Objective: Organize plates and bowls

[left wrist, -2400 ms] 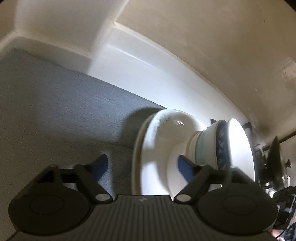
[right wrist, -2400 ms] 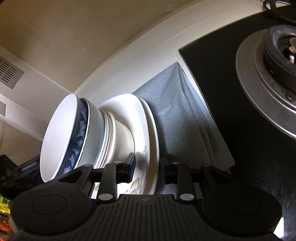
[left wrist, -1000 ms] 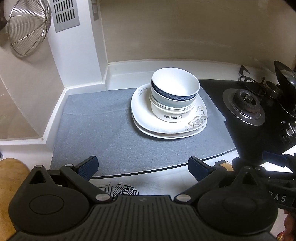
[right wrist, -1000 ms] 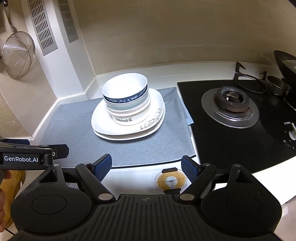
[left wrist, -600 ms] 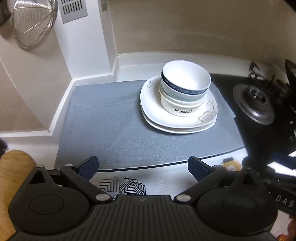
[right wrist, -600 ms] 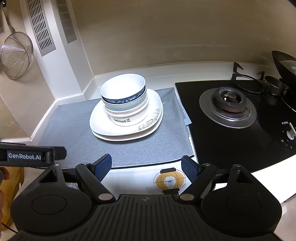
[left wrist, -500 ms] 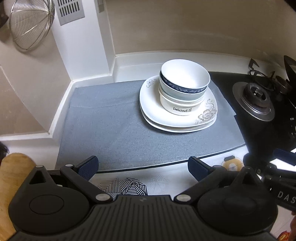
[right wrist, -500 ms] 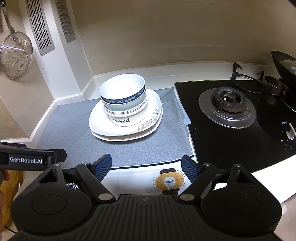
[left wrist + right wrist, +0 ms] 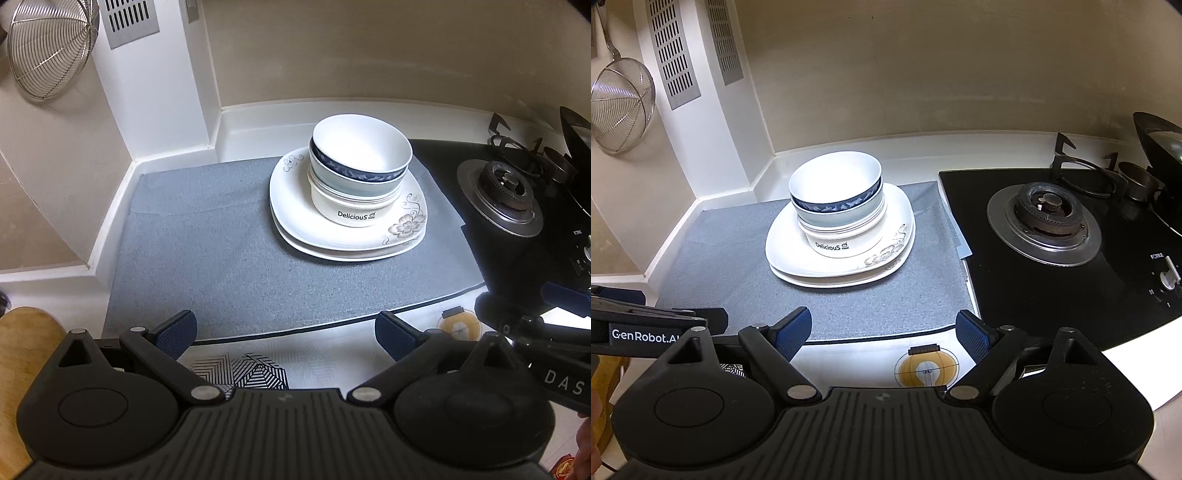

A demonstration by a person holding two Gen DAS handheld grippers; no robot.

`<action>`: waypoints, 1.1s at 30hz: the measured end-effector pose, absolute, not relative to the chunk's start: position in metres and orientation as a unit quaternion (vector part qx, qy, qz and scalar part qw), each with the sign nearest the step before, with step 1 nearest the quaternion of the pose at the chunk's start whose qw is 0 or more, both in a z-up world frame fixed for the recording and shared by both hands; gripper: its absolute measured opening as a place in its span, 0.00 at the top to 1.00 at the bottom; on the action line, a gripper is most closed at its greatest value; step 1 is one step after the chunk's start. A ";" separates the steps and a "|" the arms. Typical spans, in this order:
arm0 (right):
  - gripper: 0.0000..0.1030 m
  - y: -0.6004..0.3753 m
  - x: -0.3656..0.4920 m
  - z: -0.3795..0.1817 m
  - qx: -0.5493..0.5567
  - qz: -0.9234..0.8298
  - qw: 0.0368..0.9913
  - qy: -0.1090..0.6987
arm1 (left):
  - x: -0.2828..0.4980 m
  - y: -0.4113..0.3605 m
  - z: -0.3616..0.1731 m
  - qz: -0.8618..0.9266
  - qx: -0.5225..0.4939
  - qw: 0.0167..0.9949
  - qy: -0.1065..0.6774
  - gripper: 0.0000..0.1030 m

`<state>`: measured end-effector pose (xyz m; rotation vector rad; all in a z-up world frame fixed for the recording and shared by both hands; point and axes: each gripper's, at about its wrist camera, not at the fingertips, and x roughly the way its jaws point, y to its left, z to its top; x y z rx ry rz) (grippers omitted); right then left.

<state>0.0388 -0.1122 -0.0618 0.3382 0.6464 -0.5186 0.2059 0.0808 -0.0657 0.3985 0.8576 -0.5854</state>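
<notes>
My left tongs (image 9: 284, 334) hang spread and empty; my right tongs (image 9: 882, 328) are opening, nothing between them. At twelve o'clock from both, well apart, nested bowls (image 9: 360, 162) sit on stacked plates (image 9: 295, 210) on the counter's grey mat (image 9: 207, 258), stove (image 9: 1049, 218) at two o'clock.

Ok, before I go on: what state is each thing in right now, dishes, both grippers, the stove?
Plates: stacked flat on the grey mat, nothing gripping them.
Bowls: nested upright on the plates; top bowl looks empty.
Left gripper: open, empty, well short of the stack.
Right gripper: jaws opening, wide apart, nothing between them.
Burner: no flame visible, no pot on it.
Strainer: hanging on the wall.
</notes>
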 end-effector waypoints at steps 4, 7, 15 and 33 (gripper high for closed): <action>0.16 -0.112 0.039 -0.062 0.164 -0.251 0.901 0.313 | 0.205 0.080 -0.065 -0.277 0.193 0.851 0.403 0.00; 0.16 -0.112 0.039 -0.062 0.164 -0.250 0.901 0.313 | 0.205 0.080 -0.065 -0.277 0.195 0.851 0.401 0.00; 0.16 -0.113 0.041 -0.064 0.164 -0.249 0.901 0.315 | 0.205 0.078 -0.066 -0.277 0.199 0.852 0.397 0.00; 0.16 -0.113 0.041 -0.064 0.164 -0.249 0.901 0.315 | 0.204 0.077 -0.067 -0.278 0.200 0.851 0.399 0.00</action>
